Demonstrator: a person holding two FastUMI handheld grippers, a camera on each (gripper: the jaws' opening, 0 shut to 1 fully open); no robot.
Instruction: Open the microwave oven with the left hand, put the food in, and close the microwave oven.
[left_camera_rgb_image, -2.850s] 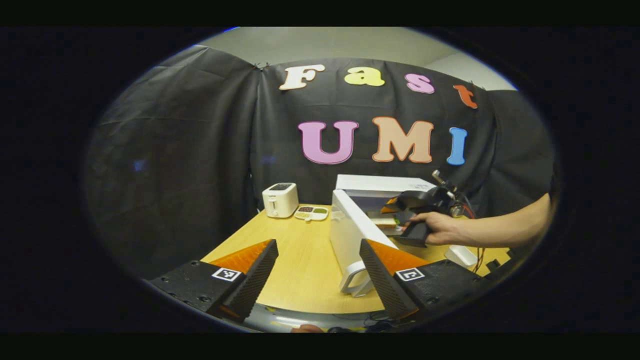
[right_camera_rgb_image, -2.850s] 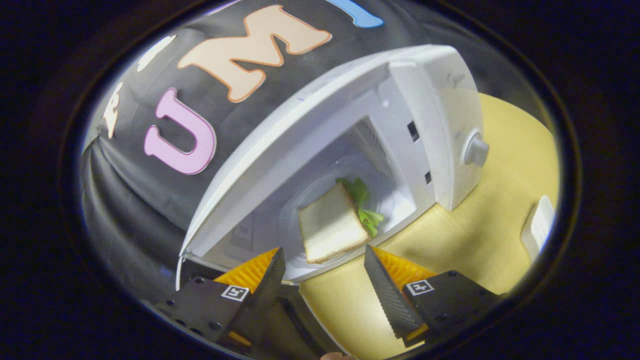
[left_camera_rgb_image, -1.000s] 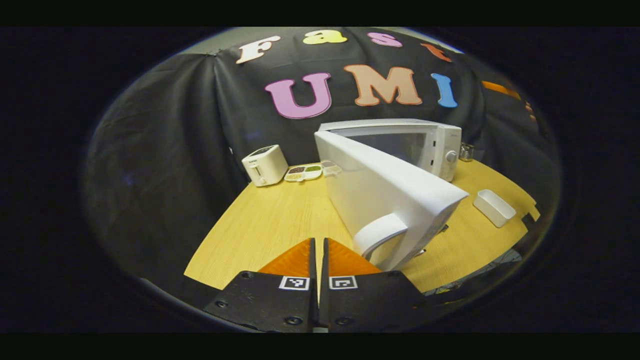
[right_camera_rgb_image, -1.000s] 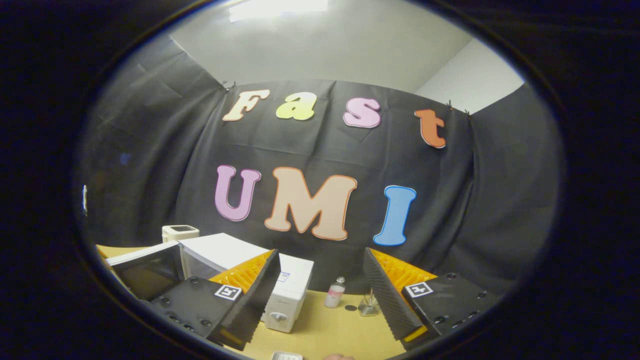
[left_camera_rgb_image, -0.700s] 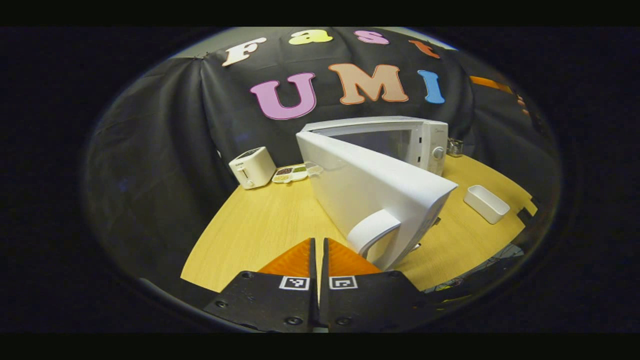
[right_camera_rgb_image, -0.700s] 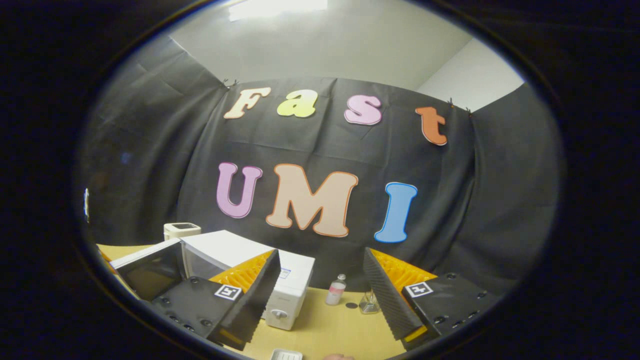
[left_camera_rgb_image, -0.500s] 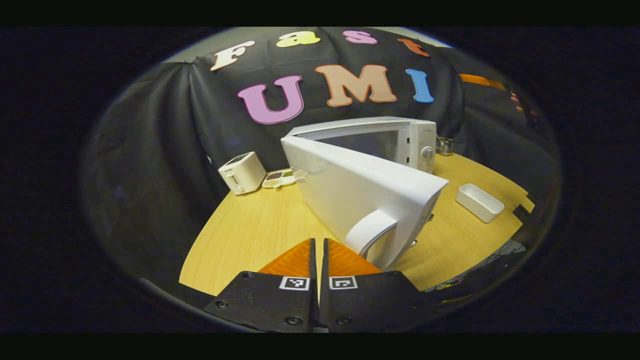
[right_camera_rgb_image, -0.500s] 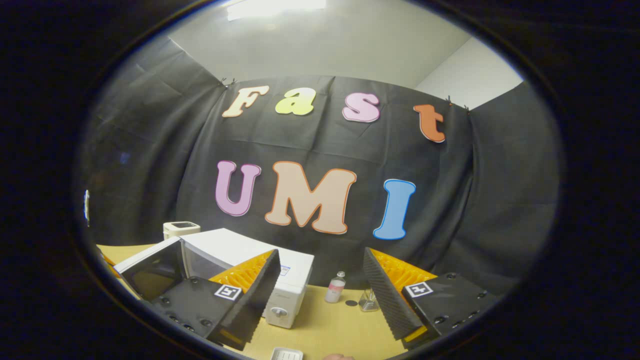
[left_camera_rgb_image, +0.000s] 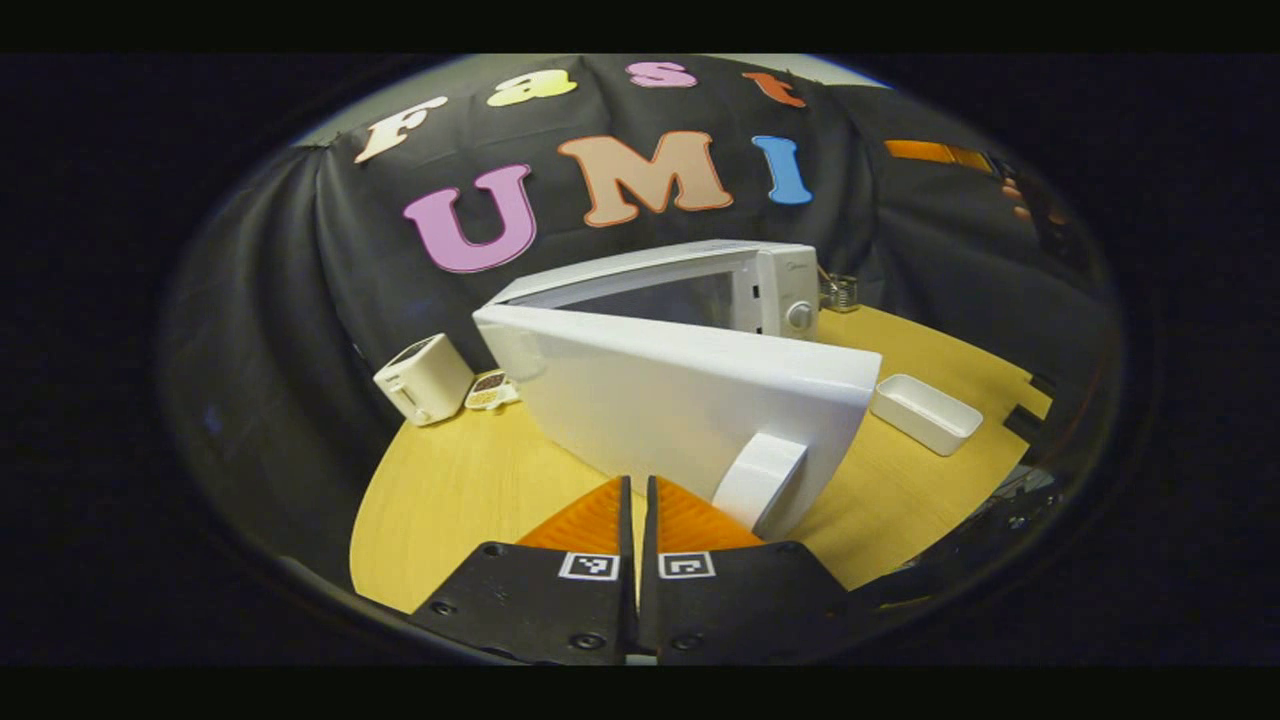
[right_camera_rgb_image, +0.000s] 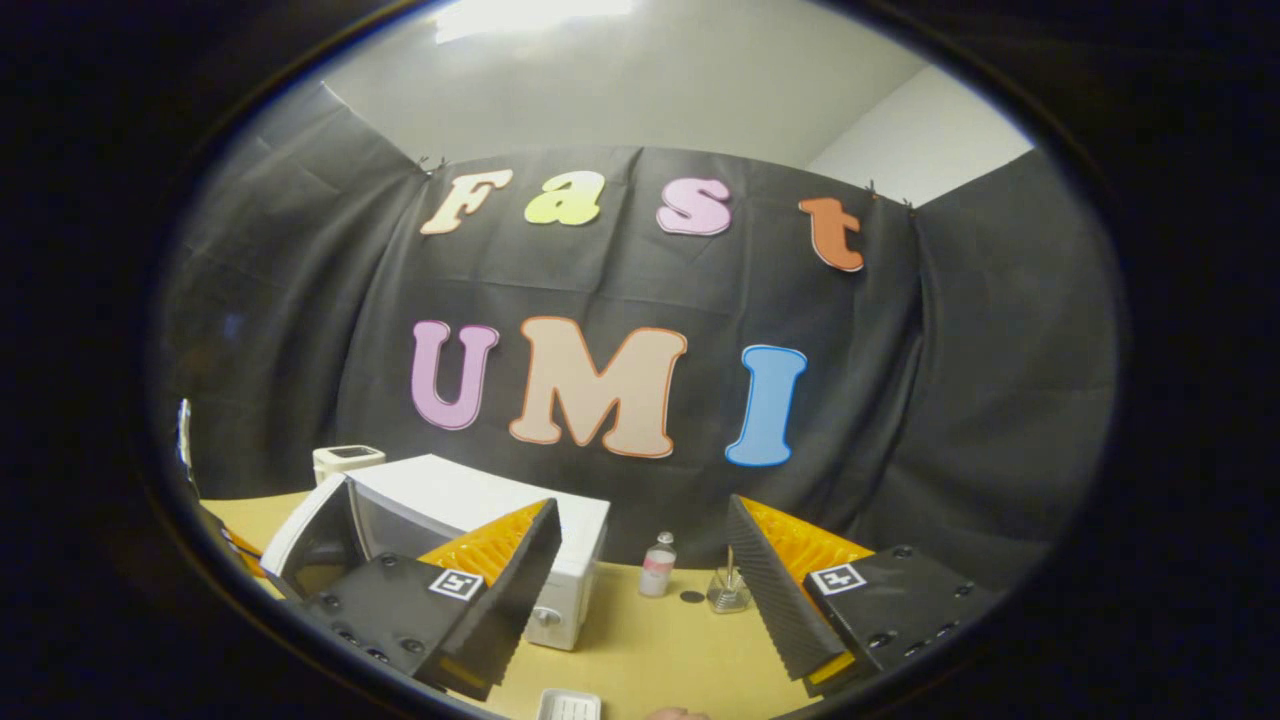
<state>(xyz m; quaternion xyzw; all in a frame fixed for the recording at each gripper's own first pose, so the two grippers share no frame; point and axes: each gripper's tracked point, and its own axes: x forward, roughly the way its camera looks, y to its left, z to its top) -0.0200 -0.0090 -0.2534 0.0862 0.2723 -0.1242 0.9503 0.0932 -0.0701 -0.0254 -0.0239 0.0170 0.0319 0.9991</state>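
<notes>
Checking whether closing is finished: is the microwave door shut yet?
Not yet: the door stands ajar, a gap showing between it and the microwave.

A black cloth (right_camera_rgb_image: 900, 400) forms the booth's back and side walls; it hangs in vertical folds and is clipped along its top edge. Above the cloth, a pale plain wall (right_camera_rgb_image: 650, 90) rises to a bright ceiling light (right_camera_rgb_image: 530, 15) at the upper edge of the right gripper view. A light wooden table (left_camera_rgb_image: 460, 490) with a rounded front edge stands against the cloth. Its surface shows a fine, even grain.
</notes>
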